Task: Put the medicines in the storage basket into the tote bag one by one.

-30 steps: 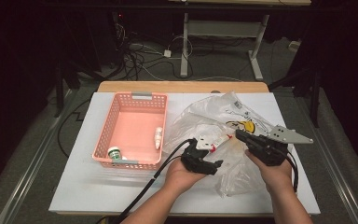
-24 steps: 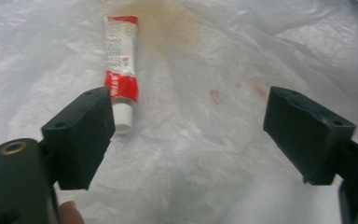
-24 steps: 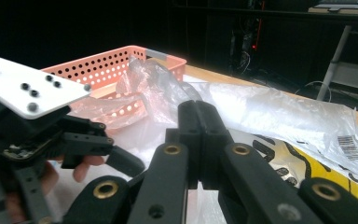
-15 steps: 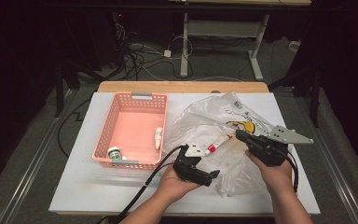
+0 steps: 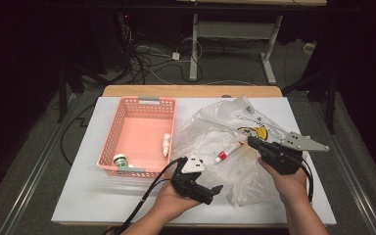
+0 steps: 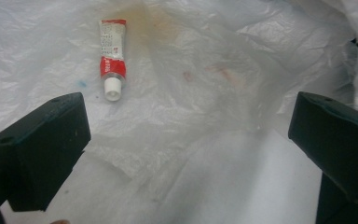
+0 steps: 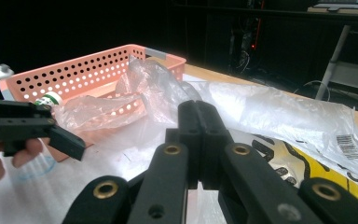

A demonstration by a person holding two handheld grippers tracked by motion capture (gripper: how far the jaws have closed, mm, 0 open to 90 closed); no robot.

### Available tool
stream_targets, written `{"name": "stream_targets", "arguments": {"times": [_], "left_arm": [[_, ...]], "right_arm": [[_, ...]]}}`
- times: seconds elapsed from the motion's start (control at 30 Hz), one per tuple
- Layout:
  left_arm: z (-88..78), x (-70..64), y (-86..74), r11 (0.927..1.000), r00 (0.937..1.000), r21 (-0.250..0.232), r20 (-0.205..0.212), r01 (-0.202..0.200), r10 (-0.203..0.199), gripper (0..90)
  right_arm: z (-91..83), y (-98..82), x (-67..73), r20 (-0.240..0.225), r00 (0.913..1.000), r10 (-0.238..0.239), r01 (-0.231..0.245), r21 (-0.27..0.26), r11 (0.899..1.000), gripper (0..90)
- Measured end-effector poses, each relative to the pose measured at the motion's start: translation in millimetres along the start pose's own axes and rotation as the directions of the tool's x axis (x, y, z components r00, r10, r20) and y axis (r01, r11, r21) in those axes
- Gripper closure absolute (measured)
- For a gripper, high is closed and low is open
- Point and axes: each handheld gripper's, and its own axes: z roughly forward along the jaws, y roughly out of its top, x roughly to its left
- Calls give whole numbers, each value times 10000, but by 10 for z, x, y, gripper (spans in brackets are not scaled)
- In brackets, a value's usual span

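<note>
tube (image 6: 112,57) lies clear on bag (image 6: 205,93), beyond wide-open left tongs (image 6: 186,140)

A small tube (image 5: 228,151) with a white body, red bands and a white cap is seen lying flat inside a clear, crinkled plastic bag (image 5: 210,132), which is spread over the white table to the right of the pink basket. In the high view the tube is laid slantwise, its cap end toward the person. In the left gripper view the tube (image 6: 112,56) is shown with its cap pointing down the picture (small print on the body cannot be read). The bag (image 6: 205,84) is wrinkled and faintly stained around it; black and yellow print is carried on its far right part.
</note>
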Motion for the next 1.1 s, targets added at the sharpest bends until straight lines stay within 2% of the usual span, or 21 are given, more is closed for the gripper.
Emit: {"name": "stream_targets", "arguments": {"times": [0.23,0.63,0.77,0.97,1.1], "left_arm": [[-195,-8,-48,9998,9998,-151,-200,-99,96,0],[-525,73,-155,9989,9987,-445,-498,116,-139,0],[-647,123,-190,9977,9971,-610,-673,306,-347,0],[-825,226,-256,9958,9917,-751,-1137,522,-605,0],[-928,335,-322,9949,9842,-750,-1581,681,-793,0]], "right_arm": [[-1,2,17,22,10000,25,-26,38,10000,900],[-9,2,12,43,10000,-12,12,37,10000,900],[-12,3,8,54,10000,-21,21,-6,10000,900],[-12,1,7,49,10000,18,-18,28,10000,900],[-6,-3,7,32,10000,1,-1,39,10000,900]]}}
